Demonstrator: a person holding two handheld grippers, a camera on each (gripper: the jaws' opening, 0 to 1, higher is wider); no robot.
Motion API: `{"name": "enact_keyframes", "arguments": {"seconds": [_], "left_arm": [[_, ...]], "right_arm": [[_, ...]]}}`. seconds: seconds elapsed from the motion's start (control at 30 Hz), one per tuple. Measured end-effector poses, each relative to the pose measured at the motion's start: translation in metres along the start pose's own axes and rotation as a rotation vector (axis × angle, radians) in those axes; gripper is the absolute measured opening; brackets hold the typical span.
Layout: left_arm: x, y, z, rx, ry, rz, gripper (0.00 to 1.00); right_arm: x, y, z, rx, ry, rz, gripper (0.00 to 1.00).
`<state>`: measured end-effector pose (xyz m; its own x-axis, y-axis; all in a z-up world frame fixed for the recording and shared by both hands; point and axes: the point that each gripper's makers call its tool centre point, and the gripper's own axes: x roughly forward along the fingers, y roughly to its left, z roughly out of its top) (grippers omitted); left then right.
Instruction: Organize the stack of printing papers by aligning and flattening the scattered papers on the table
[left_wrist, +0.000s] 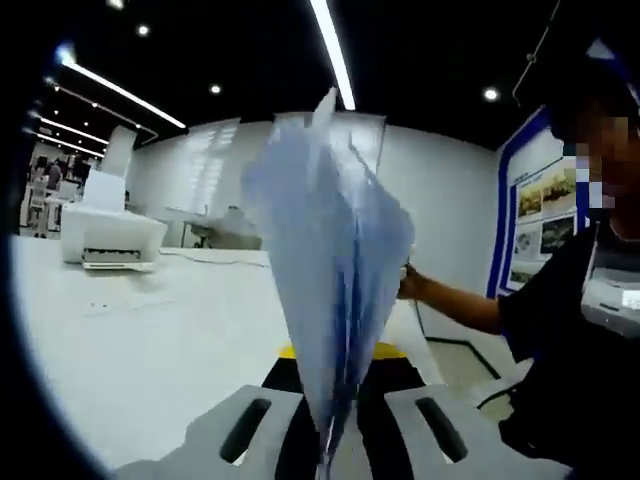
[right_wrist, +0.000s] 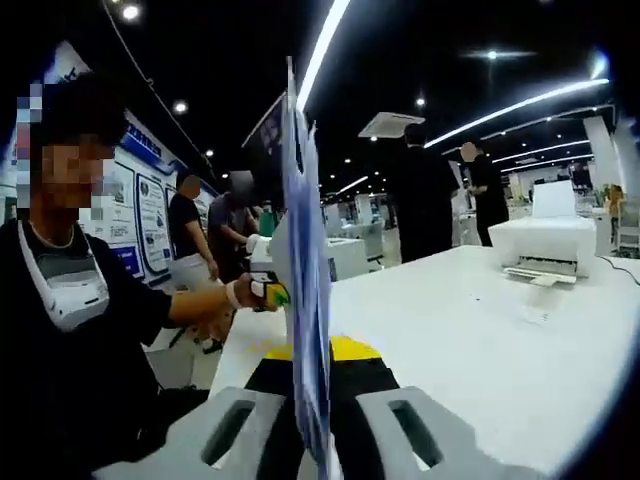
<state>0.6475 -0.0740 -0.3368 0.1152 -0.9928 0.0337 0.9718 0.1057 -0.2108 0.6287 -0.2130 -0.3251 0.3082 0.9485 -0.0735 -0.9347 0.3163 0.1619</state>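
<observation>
the stack of printing papers (left_wrist: 330, 270) stands upright off the counter (left_wrist: 150, 350), its bottom edge pinched between the left gripper (left_wrist: 330, 440) jaws, the sheets fanning loosely toward the top. in the right gripper view the same stack (right_wrist: 305, 300) shows edge-on as a thin blue-white blade, rising from between the jaws of the right gripper (right_wrist: 315, 440), which also looks closed on it. so both grippers seem to clamp the stack from opposite ends, though the exact contact is hidden behind the paper itself.

the step in hand looks like squaring the stack: held on edge, it could be tapped down on the counter so loose sheets drop level. to do that well, the grip should be light enough to let sheets slide, the edge kept parallel to the counter, and the fanned top gathered before laying the stack flat.

the white counter lies beneath and beyond, with a white printer (right_wrist: 545, 245) well apart from the papers. the person's hand (right_wrist: 255, 292) reaches in at the far side of the stack, and other people stand in the background.
</observation>
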Motion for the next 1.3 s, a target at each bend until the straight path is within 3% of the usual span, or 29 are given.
{"name": "enact_keyframes", "arguments": {"seconds": [0.03, 0.07, 0.1, 0.13, 0.17, 0.2, 0.27, 0.4, 0.47, 0.5, 0.53, 0.57, 0.6, 0.67, 0.7, 0.8, 0.97, 1.03, 1.07, 1.1, 1.13, 1.17, 1.23, 1.3], "left_arm": [[0.0, 0.007, -0.014, -0.011, 0.04, 0.024, 0.25], [-0.001, 0.01, -0.027, -0.036, 0.067, 0.03, 0.28], [-0.001, 0.012, -0.035, -0.052, 0.059, 0.028, 0.24], [-0.001, 0.012, -0.042, -0.05, 0.049, 0.022, 0.16], [-0.001, 0.009, -0.04, -0.015, 0.015, 0.0, 0.07], [-0.002, 0.012, -0.038, 0.002, -0.013, 0.016, 0.06], [-0.004, 0.008, -0.036, -0.008, -0.003, 0.009, 0.06], [-0.005, 0.0, -0.01, 0.016, -0.027, -0.002, 0.06], [-0.005, -0.003, 0.011, 0.02, -0.046, -0.005, 0.07], [-0.005, -0.005, 0.017, 0.027, -0.058, -0.014, 0.09], [-0.004, -0.004, 0.017, 0.021, -0.057, -0.015, 0.12], [-0.004, 0.0, 0.006, -0.012, -0.023, 0.0, 0.19], [-0.004, 0.005, -0.007, -0.039, -0.004, 0.019, 0.21], [-0.007, 0.005, -0.033, -0.003, 0.028, -0.009, 0.07], [-0.008, 0.006, -0.028, 0.026, -0.041, 0.0, 0.06], [-0.009, 0.005, -0.024, 0.01, -0.039, -0.001, 0.06], [-0.009, -0.005, 0.012, 0.046, -0.083, -0.021, 0.09], [-0.008, -0.005, 0.003, -0.02, -0.071, -0.028, 0.14], [-0.006, -0.004, -0.016, -0.036, -0.029, -0.037, 0.1], [-0.005, -0.003, -0.027, 0.024, -0.009, -0.049, 0.06], [-0.004, 0.001, -0.019, 0.085, -0.082, -0.023, 0.06], [-0.007, -0.002, -0.026, 0.043, -0.06, -0.033, 0.06], [-0.009, -0.004, -0.021, 0.037, -0.082, -0.035, 0.06], [-0.01, -0.005, -0.016, 0.041, -0.091, -0.036, 0.06]], "right_arm": [[0.001, -0.006, -0.008, 0.009, 0.003, -0.014, 0.14], [-0.001, -0.012, -0.026, 0.064, 0.064, -0.035, 0.09], [0.0, -0.013, -0.042, 0.058, 0.108, -0.039, 0.0], [-0.001, -0.012, -0.045, 0.041, 0.082, -0.036, 0.0], [0.003, -0.013, -0.039, 0.027, 0.026, -0.038, 0.0], [0.002, -0.01, -0.042, 0.057, 0.042, -0.031, 0.0], [0.002, -0.009, -0.041, 0.053, 0.045, -0.031, 0.0], [0.003, -0.006, -0.016, -0.016, 0.025, -0.038, 0.0], [0.003, -0.004, 0.0, -0.04, 0.012, -0.039, 0.0], [0.004, -0.003, 0.005, -0.046, 0.008, -0.031, 0.05], [0.005, -0.003, 0.004, -0.048, 0.007, -0.025, 0.14], [0.006, -0.007, -0.007, -0.013, 0.034, -0.048, 0.2], [0.007, -0.004, -0.022, 0.006, 0.066, -0.034, 0.16], [0.01, 0.001, -0.041, -0.004, 0.077, -0.02, 0.0], [0.01, 0.003, -0.045, -0.007, 0.078, -0.015, 0.0], [0.01, 0.005, -0.035, 0.002, 0.071, -0.015, 0.0], [0.006, 0.01, 0.005, -0.098, 0.046, -0.005, 0.0], [0.009, 0.012, 0.001, -0.116, 0.031, 0.011, 0.15], [0.01, 0.01, -0.019, -0.037, 0.088, 0.017, 0.14], [0.01, 0.01, -0.035, -0.027, 0.144, 0.024, 0.0], [0.012, 0.011, -0.039, -0.064, 0.127, 0.037, 0.0], [0.012, 0.011, -0.037, -0.069, 0.114, 0.033, 0.0], [0.01, 0.015, -0.026, -0.071, 0.097, 0.052, 0.03], [0.009, 0.008, -0.012, -0.1, 0.127, 0.001, 0.22]]}}
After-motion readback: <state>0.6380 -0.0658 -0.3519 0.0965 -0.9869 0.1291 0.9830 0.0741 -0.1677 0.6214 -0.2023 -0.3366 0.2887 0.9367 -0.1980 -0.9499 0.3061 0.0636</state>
